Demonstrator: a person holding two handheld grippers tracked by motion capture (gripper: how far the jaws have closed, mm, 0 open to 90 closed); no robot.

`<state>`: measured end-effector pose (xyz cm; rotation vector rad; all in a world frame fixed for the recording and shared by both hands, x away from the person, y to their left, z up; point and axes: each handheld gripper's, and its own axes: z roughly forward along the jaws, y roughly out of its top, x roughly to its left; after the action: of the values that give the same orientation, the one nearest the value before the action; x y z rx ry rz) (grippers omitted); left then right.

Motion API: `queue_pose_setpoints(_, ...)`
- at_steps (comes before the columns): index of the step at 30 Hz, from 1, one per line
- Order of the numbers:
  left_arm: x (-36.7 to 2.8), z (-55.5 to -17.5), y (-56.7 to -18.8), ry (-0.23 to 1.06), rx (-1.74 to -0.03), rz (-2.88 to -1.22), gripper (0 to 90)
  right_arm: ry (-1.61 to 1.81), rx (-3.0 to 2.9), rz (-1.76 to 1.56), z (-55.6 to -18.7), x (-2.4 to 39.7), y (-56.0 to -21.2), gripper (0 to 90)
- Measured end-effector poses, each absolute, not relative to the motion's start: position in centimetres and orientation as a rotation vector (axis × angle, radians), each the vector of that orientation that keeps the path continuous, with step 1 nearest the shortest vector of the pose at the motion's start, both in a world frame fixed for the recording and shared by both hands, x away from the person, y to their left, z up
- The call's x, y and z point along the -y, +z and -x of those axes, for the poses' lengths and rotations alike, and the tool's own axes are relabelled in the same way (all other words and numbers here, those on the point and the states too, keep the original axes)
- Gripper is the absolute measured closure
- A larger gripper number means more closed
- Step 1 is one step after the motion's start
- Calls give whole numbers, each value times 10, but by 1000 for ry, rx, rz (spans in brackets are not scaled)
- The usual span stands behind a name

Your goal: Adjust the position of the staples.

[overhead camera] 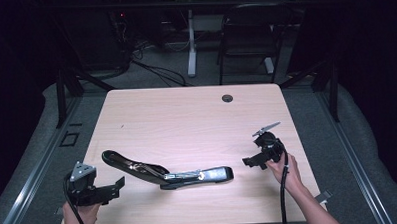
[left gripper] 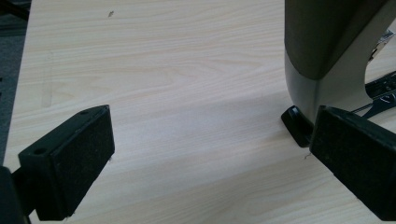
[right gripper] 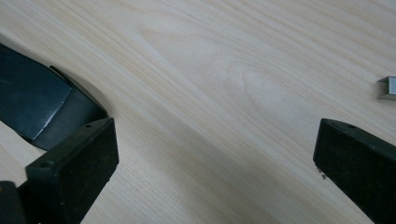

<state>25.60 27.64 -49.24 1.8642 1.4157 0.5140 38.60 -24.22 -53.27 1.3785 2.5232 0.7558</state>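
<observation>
A long black stapler (overhead camera: 168, 173) lies swung open flat on the pale wooden table (overhead camera: 186, 117), near its front edge. My left gripper (overhead camera: 118, 187) sits at the stapler's left end, jaws open and empty. In the left gripper view, the grey-olive end of the stapler (left gripper: 327, 46) rises just beyond the right jaw of my left gripper (left gripper: 212, 126). My right gripper (overhead camera: 253, 162) hovers to the right of the stapler, open and empty. In the right gripper view, the stapler's dark end (right gripper: 37, 102) lies past the left jaw of my right gripper (right gripper: 215, 140).
A small metal strip of staples (right gripper: 387, 88) lies on the wood at the right edge of the right gripper view. A round cable hole (overhead camera: 227, 98) sits near the table's far edge. Beyond the table stand a black chair (overhead camera: 249, 35) and a white desk leg (overhead camera: 191, 42).
</observation>
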Motion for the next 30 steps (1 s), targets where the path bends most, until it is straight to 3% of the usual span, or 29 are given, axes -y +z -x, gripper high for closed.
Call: queue_pose_setpoints(30,-277,-256,-493,496,-1438,-1846,1,778,-2316,-1614,-433,275,-513,20)
